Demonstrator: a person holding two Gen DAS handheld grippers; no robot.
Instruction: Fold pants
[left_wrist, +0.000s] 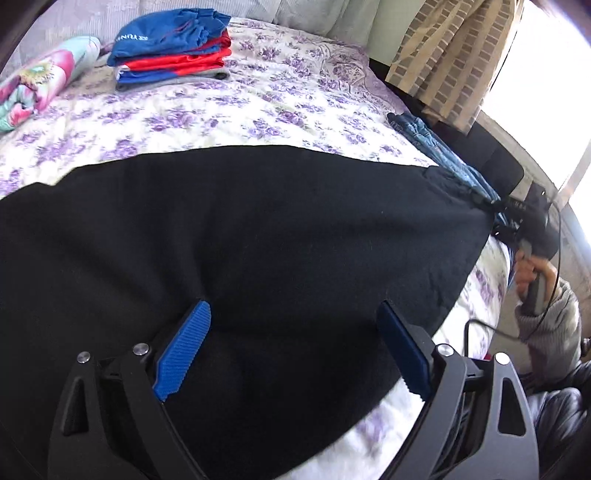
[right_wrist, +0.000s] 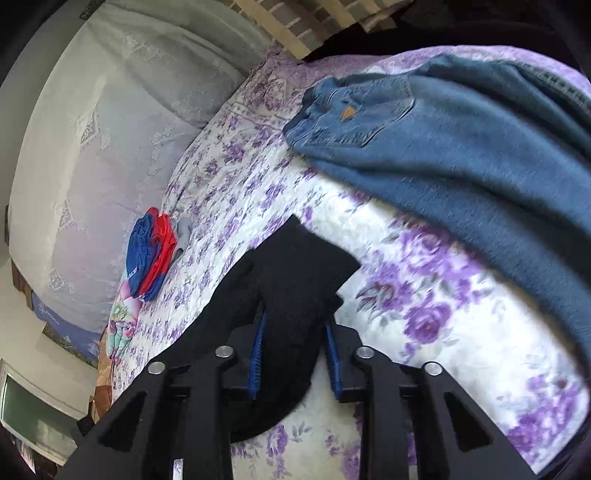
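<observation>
While its two blue-padded fingers stand spread wide, the left hand-held gripper (left_wrist: 293, 347) hovers over the black pants (left_wrist: 240, 240), which fill the gap between the pads and spread out flat just ahead of it on the bed (left_wrist: 229, 118). Whether the pads touch the cloth I cannot tell. Off to this gripper's right, at the far corner of the black cloth, the right hand-held gripper (left_wrist: 509, 218) shows small, with the person's hand (left_wrist: 532, 273) on its handle below it.

Seen from its own wrist camera, the right hand-held gripper (right_wrist: 295, 354) has its fingers drawn close, pinching a bunched edge of the black pants (right_wrist: 295, 280) between the blue pads. The cloth rises as a narrow fold just ahead of the fingertips and trails away to the gripper's left, lying on the purple-flowered bedspread (right_wrist: 424, 332).

Ahead and to the right of this gripper, well apart from the black cloth, a pair of blue jeans (right_wrist: 461, 155) lies across the bed, back pocket up. Farther off to its left sits a stack of folded clothes (right_wrist: 149, 254) in blue and red, with a floral bundle (right_wrist: 122, 328) just beside it. From the left wrist the same stack (left_wrist: 173, 48) lies far ahead, beyond the pants, and the floral bundle (left_wrist: 37, 77) is to its left. Beyond the bed hang pale curtains (right_wrist: 110, 129) and a brick-patterned drape (left_wrist: 450, 48).
</observation>
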